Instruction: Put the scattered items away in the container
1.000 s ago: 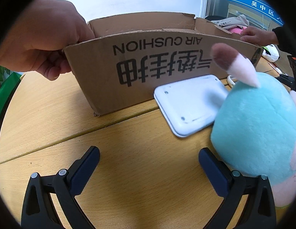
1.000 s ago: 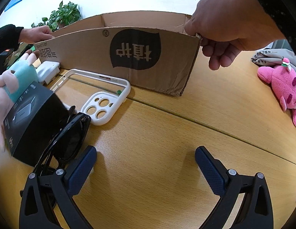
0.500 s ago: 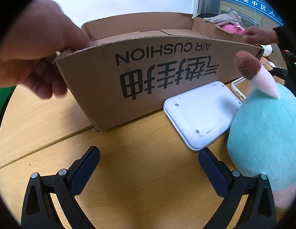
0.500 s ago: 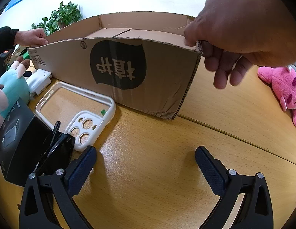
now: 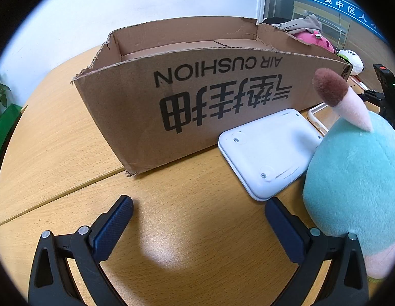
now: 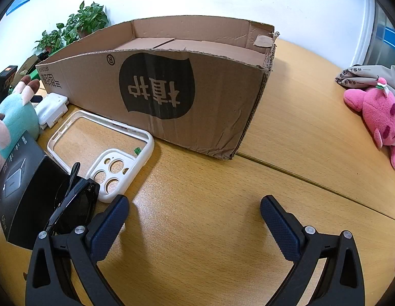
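Hands that were gripping the cardboard box [image 5: 197, 107] corners half a second ago are gone from both views; box now sits free on the wooden table [image 6: 312, 132], mid-frame, open top, looks empty inside as far as I can see. Means the container is placed and sorting can start — nothing in it yet, my read.

My left claw [image 5: 198, 216]: fingers spread wide, bottom of frame, holding nothing, over bare table. My right claw [image 6: 194, 214]: same, spread, empty.

Items, all outside the box:
- white flat device [image 5: 268, 150], underside up, right of centre in left view, near the box front wall, can't tell if touching; just beyond my left claw's right finger.
- teal plush toy [image 5: 355, 178], right edge of left view, overlapping the white device.
- white phone case [image 6: 103, 150], centre-left in right view, just in front of the box wall.
- black sunglasses [image 6: 75, 204], lower left, on a black box [image 6: 21, 188], just beside my right claw's left finger.
- pink plush [image 6: 378, 117], far right, well apart from the box.

Nearest picks: white device for left, sunglasses or case for right.
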Available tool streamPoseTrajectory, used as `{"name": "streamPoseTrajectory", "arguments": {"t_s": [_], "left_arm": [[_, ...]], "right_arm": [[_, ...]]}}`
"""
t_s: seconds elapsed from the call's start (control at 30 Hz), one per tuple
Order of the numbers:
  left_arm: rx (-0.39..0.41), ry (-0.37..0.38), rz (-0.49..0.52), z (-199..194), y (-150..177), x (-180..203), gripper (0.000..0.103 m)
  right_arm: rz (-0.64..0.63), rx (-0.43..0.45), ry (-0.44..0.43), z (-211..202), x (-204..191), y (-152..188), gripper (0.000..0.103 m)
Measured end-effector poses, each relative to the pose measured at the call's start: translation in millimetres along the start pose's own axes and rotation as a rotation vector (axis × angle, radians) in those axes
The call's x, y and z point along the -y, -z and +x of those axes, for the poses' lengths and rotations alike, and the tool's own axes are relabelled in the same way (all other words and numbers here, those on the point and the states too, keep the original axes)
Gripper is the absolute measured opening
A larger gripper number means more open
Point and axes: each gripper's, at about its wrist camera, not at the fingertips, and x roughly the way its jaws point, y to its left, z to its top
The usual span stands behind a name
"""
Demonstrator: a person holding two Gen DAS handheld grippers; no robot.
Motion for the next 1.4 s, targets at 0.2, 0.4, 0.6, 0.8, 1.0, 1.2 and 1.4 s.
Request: {"name": "streamPoseTrajectory", "arguments": {"t_s": [0.2,0.4,0.6,0.8,1.0,1.2,1.4], "left_arm": [[0.000,-0.005,-0.006,-0.1,-3.7,-0.3,0.103],[0.000,-0.012,-0.014,0.0,-0.3,-0.1,0.103],[-0.027,-0.012,-0.008,9.6,-15.5,8.2,0.103],[-0.201,-0.153,-0.196,-30.7,-10.7,-7.9,0.100],[-0.094,-0.337,-0.425,-156.8,-49.4,-5.1,0.100],[0.008,-0.212,-0.570,-233.2,-109.2,36.0,0.101],[0.008,-0.166,-0.479,-249.2,-162.8,114.9,0.101]], "right_arm": [[0.001,0.000,0.001,0.8,1.0,-0.6,0.103],[0.001,0.000,0.002,1.1,0.6,-0.6,0.103],[0.024,-0.001,0.013,4.8,0.4,-5.9,0.103],[0.064,-0.243,0.150,-17.4,7.7,-21.7,0.102],[0.169,-0.161,0.199,-130.2,11.9,-82.2,0.102],[0.209,-0.086,0.030,-188.3,-31.9,-129.2,0.102],[0.178,-0.039,-0.040,-235.3,-75.7,-145.0,0.102]]}}
